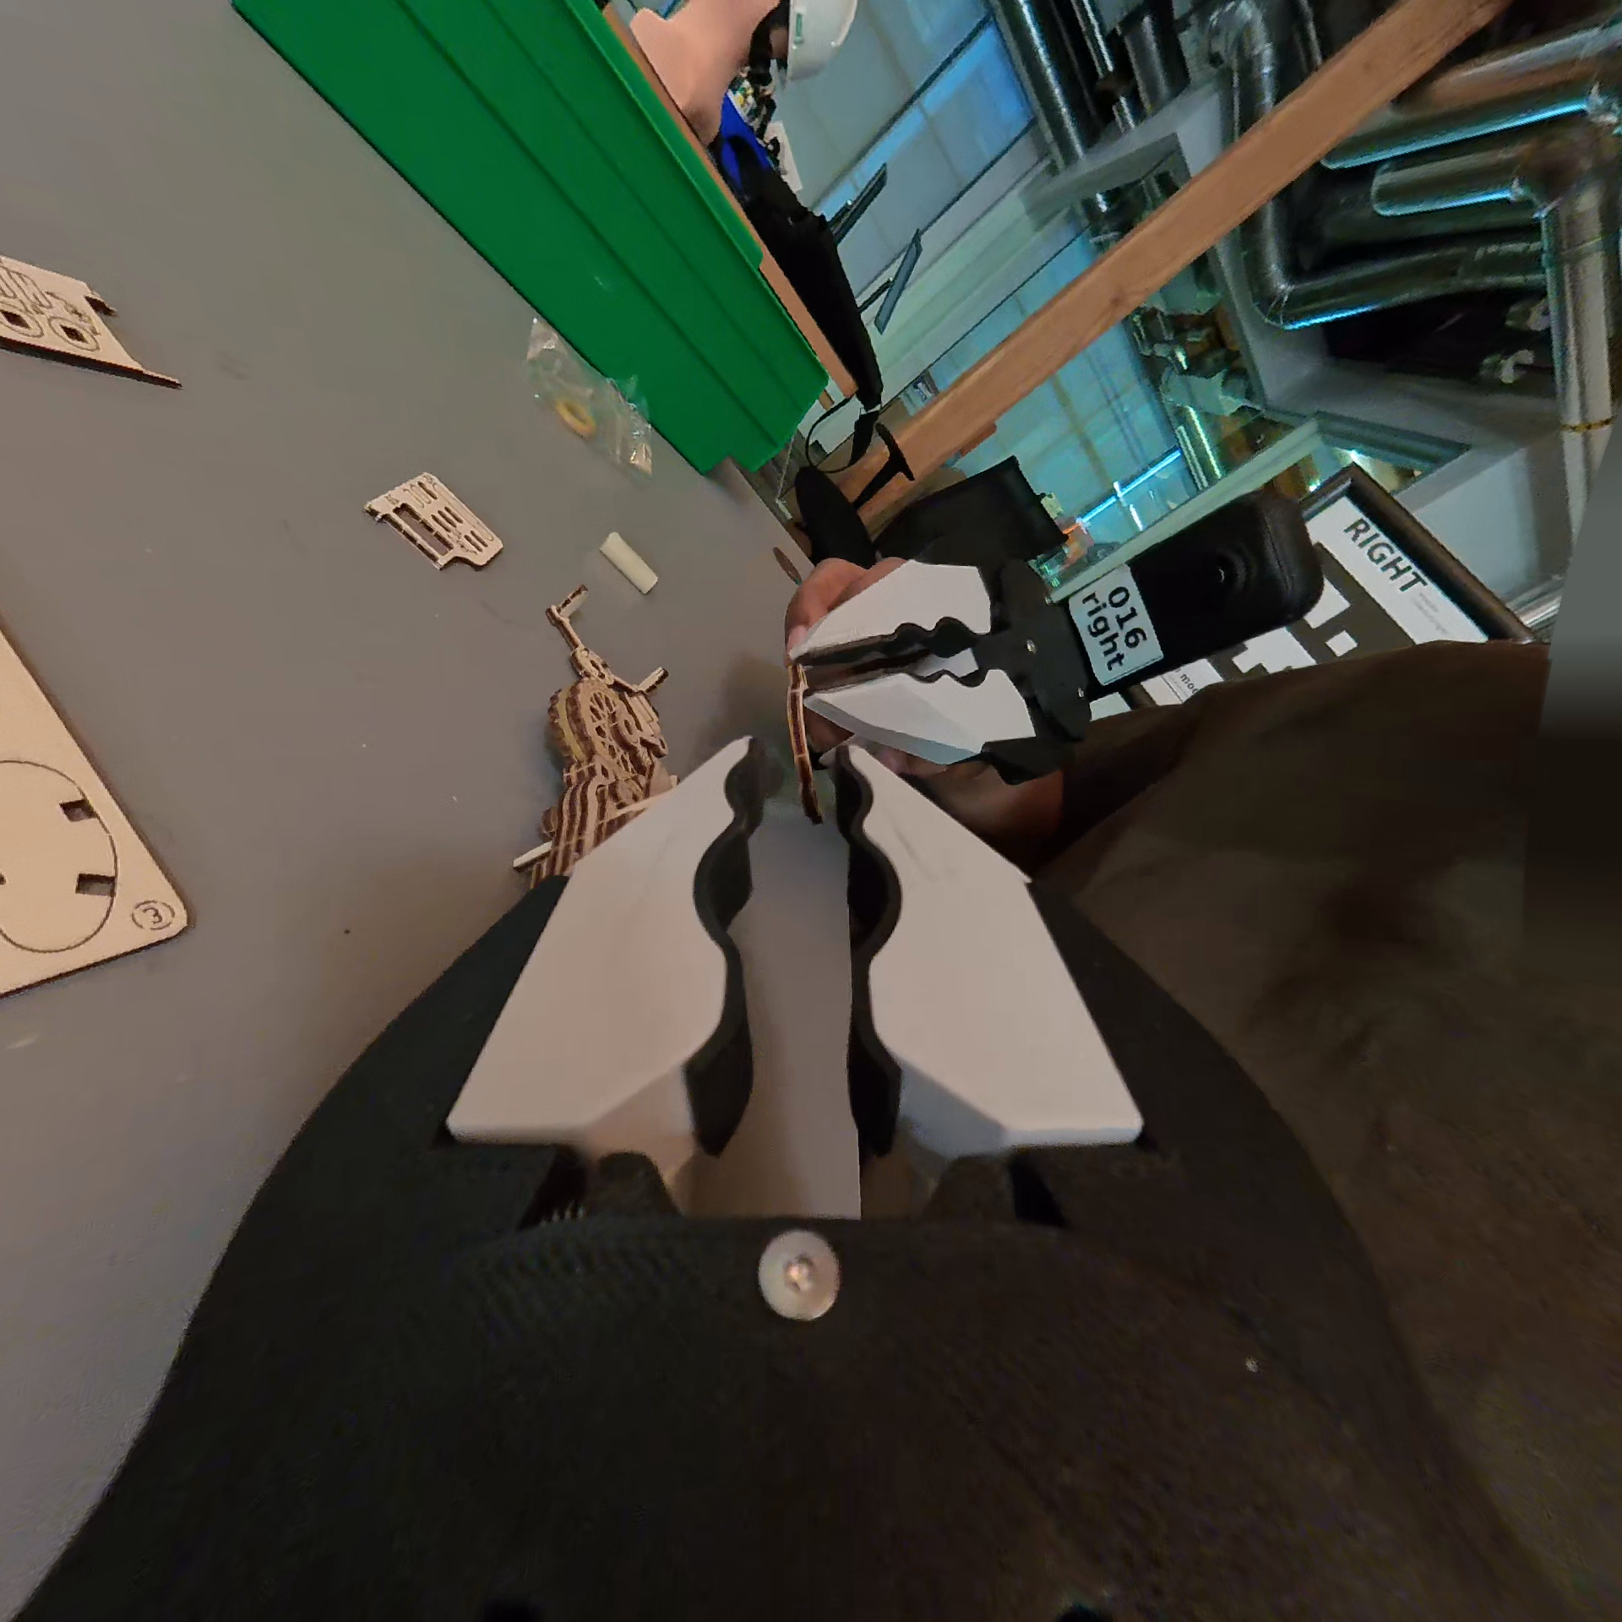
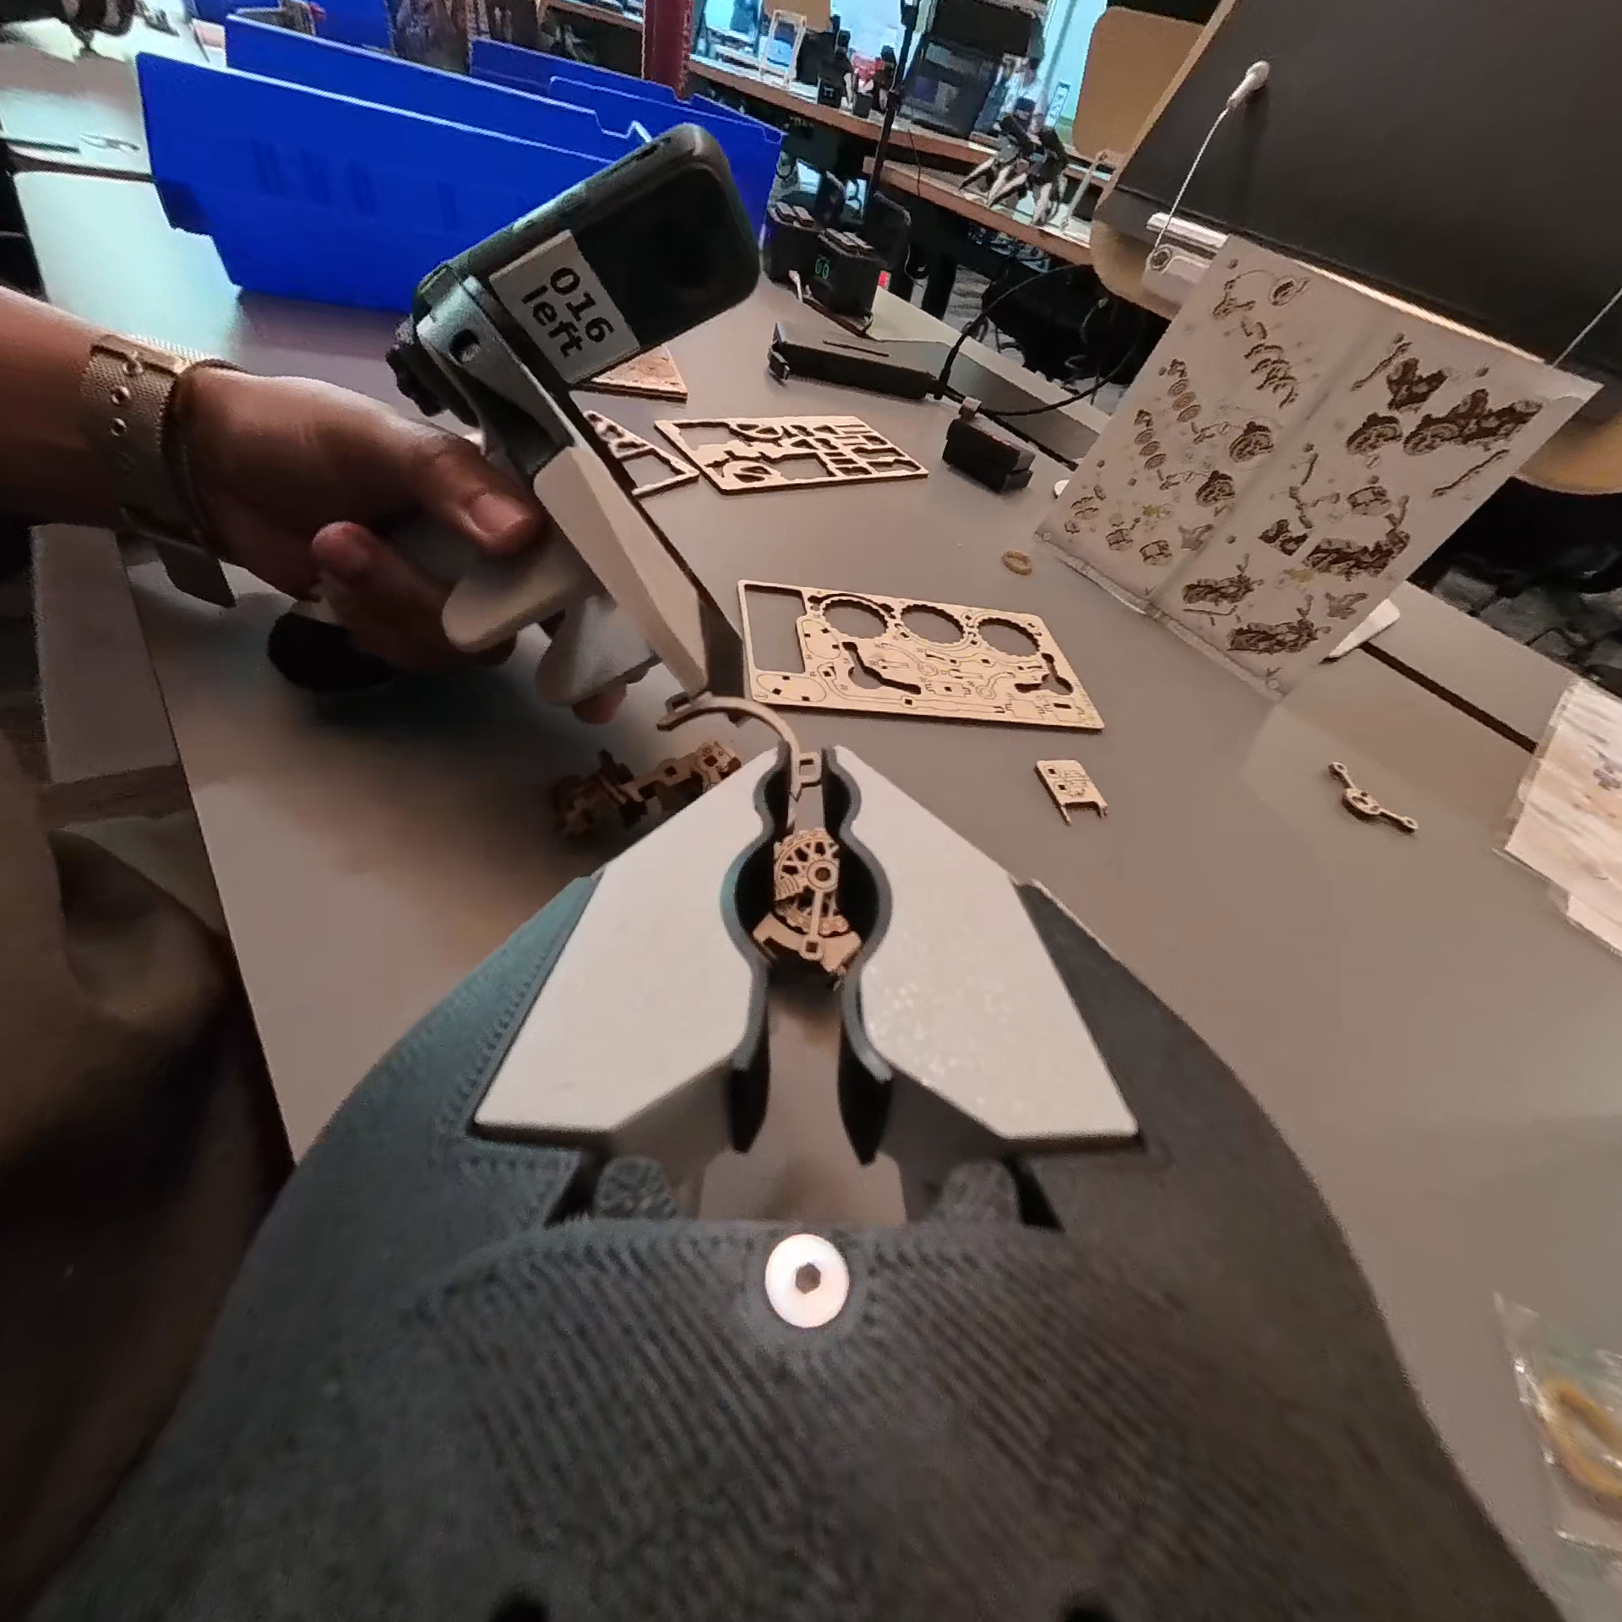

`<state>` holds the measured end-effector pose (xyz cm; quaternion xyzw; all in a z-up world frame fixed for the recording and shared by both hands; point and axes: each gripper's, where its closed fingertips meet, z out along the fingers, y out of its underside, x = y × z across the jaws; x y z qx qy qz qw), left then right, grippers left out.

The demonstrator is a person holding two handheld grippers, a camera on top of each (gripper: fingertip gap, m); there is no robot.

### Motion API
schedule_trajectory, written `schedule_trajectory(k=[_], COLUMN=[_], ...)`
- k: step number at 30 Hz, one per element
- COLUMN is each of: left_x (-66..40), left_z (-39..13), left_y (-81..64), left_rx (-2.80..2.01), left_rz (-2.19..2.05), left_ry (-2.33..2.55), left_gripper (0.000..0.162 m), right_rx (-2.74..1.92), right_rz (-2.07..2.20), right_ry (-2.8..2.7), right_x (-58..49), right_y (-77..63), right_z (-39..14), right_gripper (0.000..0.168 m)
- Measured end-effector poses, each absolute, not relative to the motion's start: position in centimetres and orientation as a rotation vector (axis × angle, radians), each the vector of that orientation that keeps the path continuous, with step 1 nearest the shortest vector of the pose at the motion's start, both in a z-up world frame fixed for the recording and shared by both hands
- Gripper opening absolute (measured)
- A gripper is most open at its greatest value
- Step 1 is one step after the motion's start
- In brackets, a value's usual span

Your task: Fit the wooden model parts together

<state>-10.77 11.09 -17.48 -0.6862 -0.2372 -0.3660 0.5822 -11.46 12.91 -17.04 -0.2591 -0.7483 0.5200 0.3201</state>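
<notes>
The left claw (image 1: pixel 794 772) hangs above the grey counter (image 1: pixel 307 614) with its jaws apart, holding nothing; in the right wrist view its tip sits just beside the free end of a curved wooden part (image 2: pixel 746 715). The right claw (image 2: pixel 803 764) is clamped on that part near its other end. A part-built wooden model (image 1: pixel 606 755) lies on the counter just left of both. To fit the part well, I judge the left claw should close on the free end or steady the model first, then the part be pressed in squarely. Open counter lies toward the near edge; 1 cut-out sheet (image 2: pixel 913 658) and small loose pieces (image 2: pixel 1071 785) crowd the far right side
</notes>
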Motion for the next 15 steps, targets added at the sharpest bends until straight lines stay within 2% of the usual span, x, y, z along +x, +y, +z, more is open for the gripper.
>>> schedule_trajectory(k=[15], left_x=[-10.9], left_z=[-17.2], left_y=[11.0], left_rx=[-1.581], left_rz=[-0.874], left_ry=[-0.55], left_gripper=[0.022], right_rx=[-0.836], right_rz=[1.494], right_ry=[-1.923], right_x=[-12.2], right_y=[14.8], right_z=[-16.8], right_gripper=[0.006])
